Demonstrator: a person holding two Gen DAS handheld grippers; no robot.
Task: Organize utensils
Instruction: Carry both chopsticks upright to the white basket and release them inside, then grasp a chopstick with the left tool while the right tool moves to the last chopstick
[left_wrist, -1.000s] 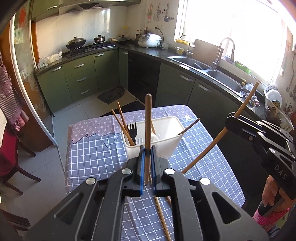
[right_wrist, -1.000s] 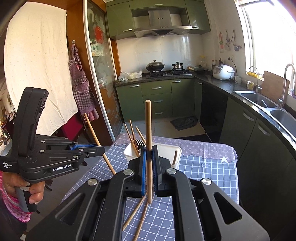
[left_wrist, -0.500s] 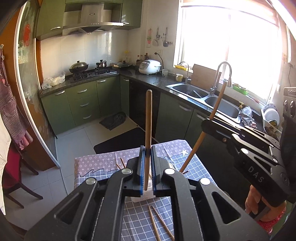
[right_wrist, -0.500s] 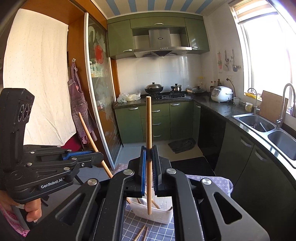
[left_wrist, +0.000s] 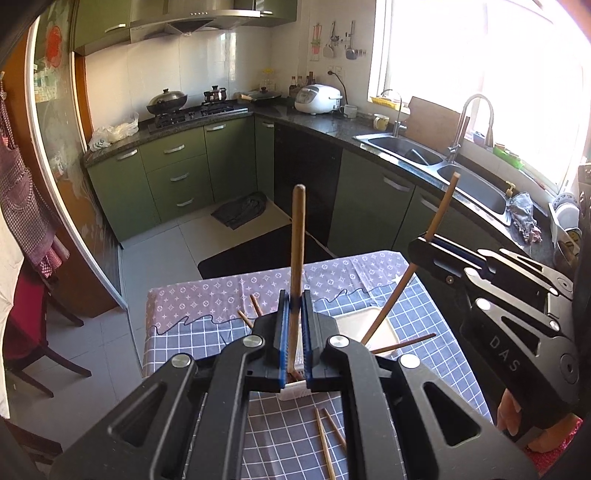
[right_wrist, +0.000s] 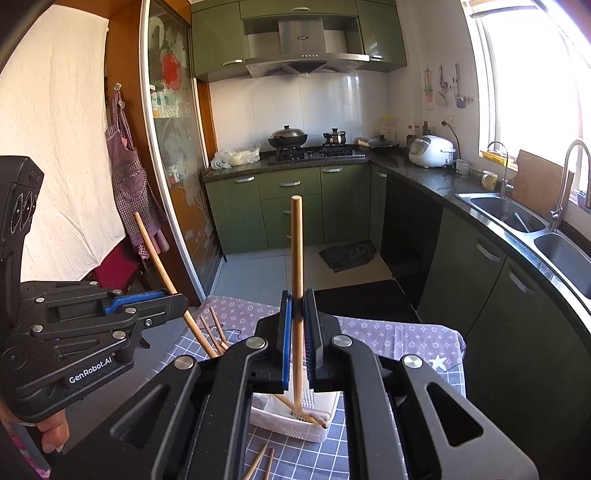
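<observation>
My left gripper (left_wrist: 295, 295) is shut on a wooden chopstick (left_wrist: 297, 236) held upright above the white utensil basket (left_wrist: 384, 326). My right gripper (right_wrist: 296, 295) is shut on another wooden chopstick (right_wrist: 296, 251), its lower tip inside the basket (right_wrist: 295, 424). The right gripper shows in the left wrist view (left_wrist: 424, 243) with its chopstick (left_wrist: 441, 206) slanting down into the basket. The left gripper shows in the right wrist view (right_wrist: 177, 295) with its chopstick (right_wrist: 155, 254). Several chopsticks stand or lie in the basket.
The basket sits on a table with a blue checked cloth (left_wrist: 192, 339). Two loose chopsticks (left_wrist: 327, 439) lie on the cloth near me, also in the right wrist view (right_wrist: 260, 461). Green cabinets, a sink (left_wrist: 469, 184) and a red chair (left_wrist: 26, 325) surround the table.
Both grippers have tipped down toward the basket after rising from the table. The right chopstick's tip now reaches into the basket. Both grips stay shut.
</observation>
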